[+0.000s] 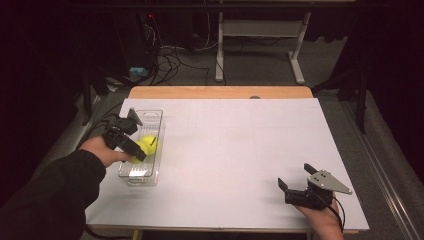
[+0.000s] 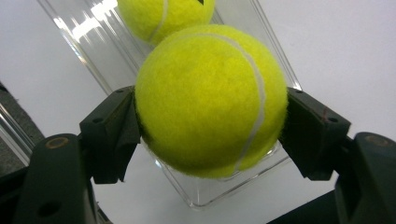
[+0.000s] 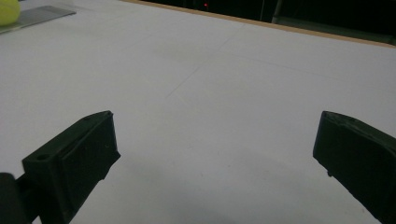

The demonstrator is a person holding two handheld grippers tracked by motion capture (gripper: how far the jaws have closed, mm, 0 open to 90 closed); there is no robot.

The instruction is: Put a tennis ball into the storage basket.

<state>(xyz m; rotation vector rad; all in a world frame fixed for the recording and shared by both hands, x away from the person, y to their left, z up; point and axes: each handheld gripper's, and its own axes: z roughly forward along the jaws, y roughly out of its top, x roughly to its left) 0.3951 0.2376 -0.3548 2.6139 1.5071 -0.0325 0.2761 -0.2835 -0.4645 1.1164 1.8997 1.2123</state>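
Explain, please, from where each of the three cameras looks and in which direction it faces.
High view: above the person's side, facing forward and down on the white table; both forearms show.
Left gripper view: rides on the left gripper, looking down at a tennis ball clamped over the clear tray.
Right gripper view: on the right gripper, facing across the table, jaws open.
Shared: ball, tray and table.

The right gripper (image 3: 215,163) holds its two black fingers (image 3: 74,158) wide apart above the white surface (image 3: 224,79), nothing between them. Far beyond the left finger sits a yellow ball (image 3: 8,11).
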